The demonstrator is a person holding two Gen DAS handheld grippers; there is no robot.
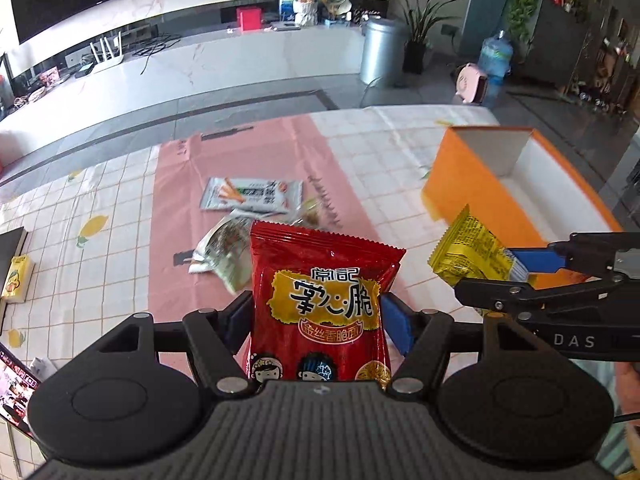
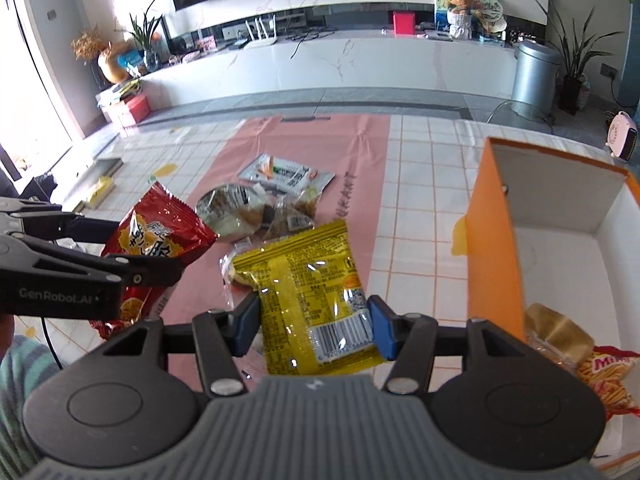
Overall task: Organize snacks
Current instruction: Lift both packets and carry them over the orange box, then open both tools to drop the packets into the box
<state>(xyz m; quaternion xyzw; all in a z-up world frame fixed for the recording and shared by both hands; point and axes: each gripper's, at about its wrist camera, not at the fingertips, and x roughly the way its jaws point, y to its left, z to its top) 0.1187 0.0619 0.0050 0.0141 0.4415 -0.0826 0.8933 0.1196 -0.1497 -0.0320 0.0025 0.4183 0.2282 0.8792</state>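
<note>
Both tongs are closed on snacks. Left gripper (image 1: pixel 316 322) pinches a red snack bag (image 1: pixel 320 308) between its blue pads, the bag standing upright in front of the lens; its lower edge is cut off behind the gripper body, so the bottom print cannot be read in full. Right gripper (image 2: pixel 314 326) clamps a yellow packet (image 2: pixel 314 304) near its lower half, barcode side toward the camera; the front of the packet is hidden. In the left wrist view the right gripper (image 1: pixel 516 270) enters from the right edge with the yellow packet (image 1: pixel 468 254) held just beside the near wall of the orange box (image 1: pixel 472 184). In the right wrist view the left gripper (image 2: pixel 120 256) comes in from the left, and its arm covers much of the red snack bag (image 2: pixel 160 236).

On the pink strip of the tablecloth (image 1: pixel 120 184) lies a loose pile: a grey-white packet (image 2: pixel 286 172) flat at the far side, a silvery bag (image 2: pixel 234 210) and a clear brownish wrapper (image 2: pixel 294 214) touching it. Their labels are too small and blurred to read, and the red bag hides part of this pile from the left camera.

Inside the orange box (image 2: pixel 496 232), at its near end, lie a clear-wrapped brown item (image 2: pixel 558 334) and an orange-red bag (image 2: pixel 604 372), both partly cut off by the gripper body and the frame edge.
</note>
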